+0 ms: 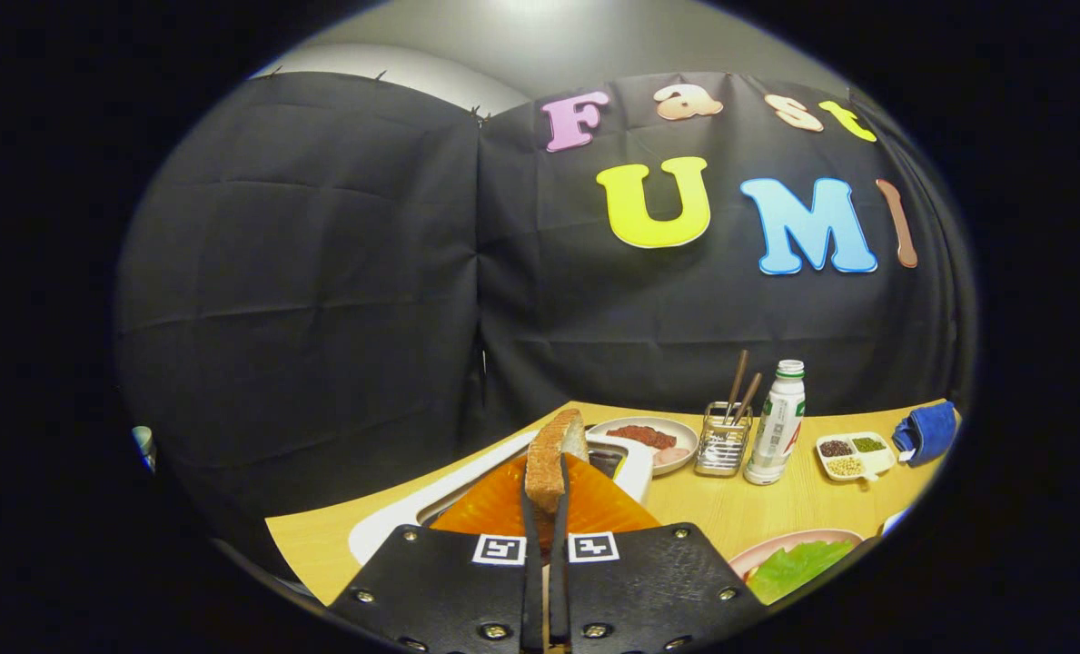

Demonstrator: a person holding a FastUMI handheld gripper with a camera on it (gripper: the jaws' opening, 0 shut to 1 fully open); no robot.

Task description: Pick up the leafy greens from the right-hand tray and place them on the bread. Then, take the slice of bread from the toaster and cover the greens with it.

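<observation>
Hand-held gripper [546,509]: fingers nearly closed, clamping bread slice [553,459] upright between them
Below slice: orange toaster [594,504] on worktop [776,500]
Right: leafy greens [794,565] on pink tray [762,549]

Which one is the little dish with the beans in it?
Start at the wooden table and find the tall white bottle near the black cloth wall. Just beside it, before the rolled blue cloth, sits the dish. It alone is split into small compartments, each holding different coloured grains.

plate [780,543] with leafy greens [798,563] | cut off (near side) | toaster [635,459] mostly hidden
</observation>
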